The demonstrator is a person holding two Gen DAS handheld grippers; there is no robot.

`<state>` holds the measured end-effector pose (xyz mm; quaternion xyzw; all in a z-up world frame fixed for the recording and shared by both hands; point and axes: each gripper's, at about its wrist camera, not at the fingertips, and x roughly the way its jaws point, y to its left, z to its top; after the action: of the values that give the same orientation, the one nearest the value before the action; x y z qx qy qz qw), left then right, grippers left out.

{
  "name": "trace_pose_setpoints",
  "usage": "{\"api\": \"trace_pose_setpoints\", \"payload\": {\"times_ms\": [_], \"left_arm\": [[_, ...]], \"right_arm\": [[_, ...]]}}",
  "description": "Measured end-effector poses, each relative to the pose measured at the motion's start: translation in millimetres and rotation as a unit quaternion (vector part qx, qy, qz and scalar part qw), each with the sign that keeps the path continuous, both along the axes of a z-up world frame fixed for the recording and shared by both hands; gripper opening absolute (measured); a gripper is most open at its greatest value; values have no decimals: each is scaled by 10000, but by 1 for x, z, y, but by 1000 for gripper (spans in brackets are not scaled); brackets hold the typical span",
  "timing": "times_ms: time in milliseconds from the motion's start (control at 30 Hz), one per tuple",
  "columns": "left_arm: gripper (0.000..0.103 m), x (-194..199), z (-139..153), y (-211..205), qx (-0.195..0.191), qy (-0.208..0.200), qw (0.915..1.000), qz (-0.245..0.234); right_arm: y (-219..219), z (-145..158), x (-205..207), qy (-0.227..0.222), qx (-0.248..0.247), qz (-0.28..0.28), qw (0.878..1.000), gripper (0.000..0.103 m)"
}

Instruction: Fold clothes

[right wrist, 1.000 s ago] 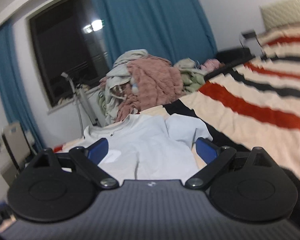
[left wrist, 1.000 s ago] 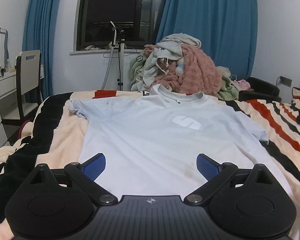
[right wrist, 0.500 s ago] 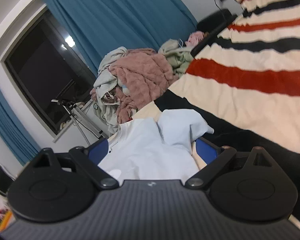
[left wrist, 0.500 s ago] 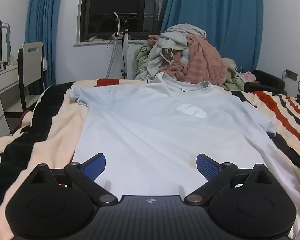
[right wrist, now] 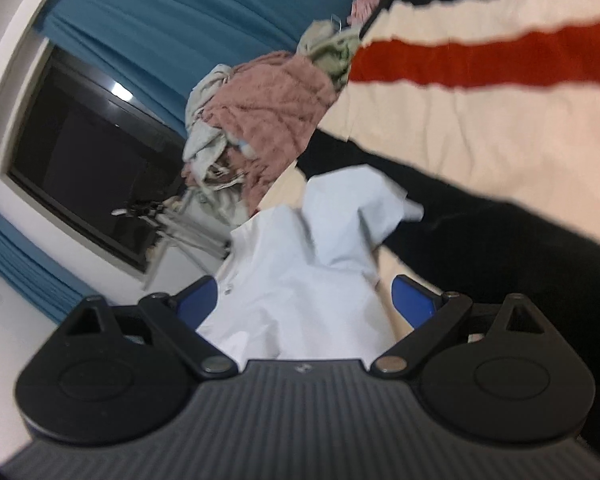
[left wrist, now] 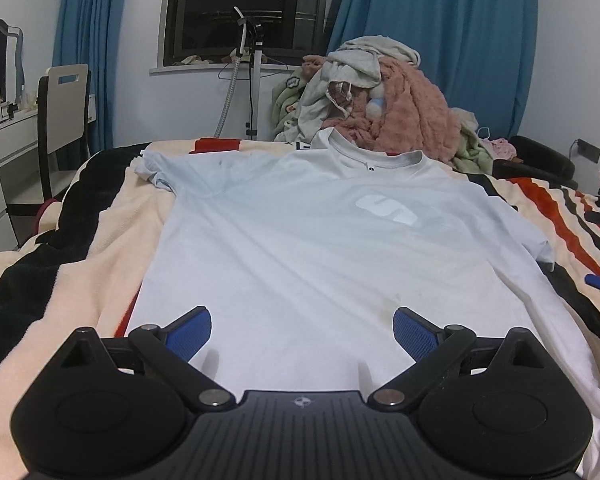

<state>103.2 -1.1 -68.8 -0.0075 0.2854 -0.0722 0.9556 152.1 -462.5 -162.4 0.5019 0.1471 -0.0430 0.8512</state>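
The left gripper (left wrist: 302, 330) hangs low over the hem of the pale blue cotton T-shirt (left wrist: 300, 240), its blue ribbed pads spread wide with nothing between them. It has crept forward over the last second, so the shirt now fills more of its view. The right gripper (right wrist: 305, 300), equally splayed and empty, has rolled hard to one side since a moment ago and drawn in on the shirt's crumpled right sleeve (right wrist: 352, 208). I'd say both are lining up for a first grasp, and no fold has been made. The shirt lies face up, nearly flat, on the fleecy blanket striped in cream, black and red (left wrist: 112, 240), with a white chest print (left wrist: 386, 208) and ribbed collar (left wrist: 374, 156). Beyond it a heap of unfolded laundry (left wrist: 380, 100) is topped by a shaggy pink throw.
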Motion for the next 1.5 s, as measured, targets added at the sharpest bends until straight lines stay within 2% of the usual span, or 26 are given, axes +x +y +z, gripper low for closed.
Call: {"api": "trace_pose_setpoints", "payload": {"times_ms": [267,333,433,500,667,767,933,1000,1033,1067,1100,1133,1200,1300,1433,1500], "left_arm": [[99,2,0,-2,-60,-2,10000,26],[99,3,-1,-3,-59,7,10000,13],[99,7,-4,-6,-57,70,10000,-34],[99,9,-5,-6,-88,76,9999,-66],[99,15,-8,-10,-74,43,9998,-155],[99,22,-11,-12,-98,67,9997,-219],[99,37,-15,-17,-139,6,9997,-209],[99,46,-17,-19,-187,23,9996,-189],[99,50,-19,-20,-213,46,9996,-183],[99,54,-20,-20,-237,77,9995,-175],[99,57,-21,-20,-265,110,9995,-165],[99,60,-21,-20,-301,154,9993,-167],[99,65,-21,-18,-351,239,9990,-103],[98,67,-17,-12,-225,298,9993,70],[98,65,-7,8,-235,327,9986,345],[98,63,-4,18,-164,333,9981,485]], "right_arm": [[-33,-49,18,-207,1038,-198,9942,97],[-39,-57,26,-254,1141,-174,9930,97],[-43,-62,46,-322,1182,-102,9924,81],[-44,-64,63,-341,1186,4,9924,80],[-40,-65,114,-105,488,287,9983,79],[-43,-70,137,-408,410,223,9981,81],[-37,-66,181,-735,-210,331,9965,81],[-36,-61,198,-636,-417,293,9967,69],[-36,-58,206,-526,-523,265,9969,52],[-36,-54,215,-417,-629,237,9969,29],[-36,-51,222,-309,-723,208,9967,17],[-38,-48,225,-214,-761,162,9967,12],[-41,-36,223,-111,-935,-37,9956,10],[-41,-5,213,-52,-1472,-401,9883,9],[-30,50,201,-107,-2186,-792,9725,9],[-9,79,199,-76,-2695,-786,9598,9]]}}
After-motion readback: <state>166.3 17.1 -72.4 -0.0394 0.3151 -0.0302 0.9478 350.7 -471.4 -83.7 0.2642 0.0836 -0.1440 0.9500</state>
